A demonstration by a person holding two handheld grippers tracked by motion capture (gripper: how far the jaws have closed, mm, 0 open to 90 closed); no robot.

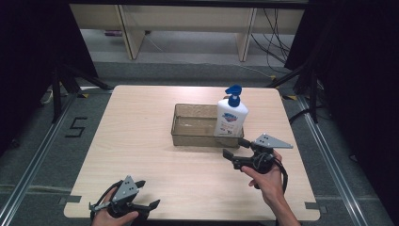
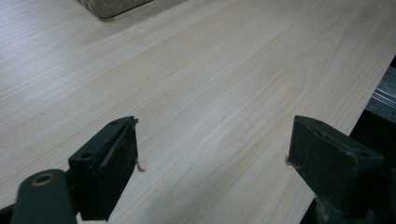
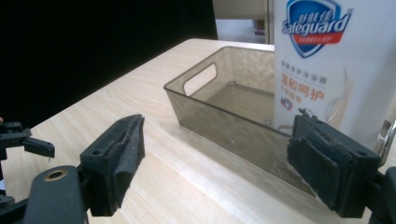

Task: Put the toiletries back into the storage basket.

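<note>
Left gripper (image 1: 123,205) rests spread at the counter's (image 1: 141,141) near edge. Right gripper (image 1: 234,147), spread: approach level, straddle the Safeguard pump bottle (image 1: 231,117) in the clear bin (image 1: 188,139), clamp mid-body.

White pump bottle (image 1: 231,117) stands upright in the clear bin's (image 1: 193,139) right end.
</note>
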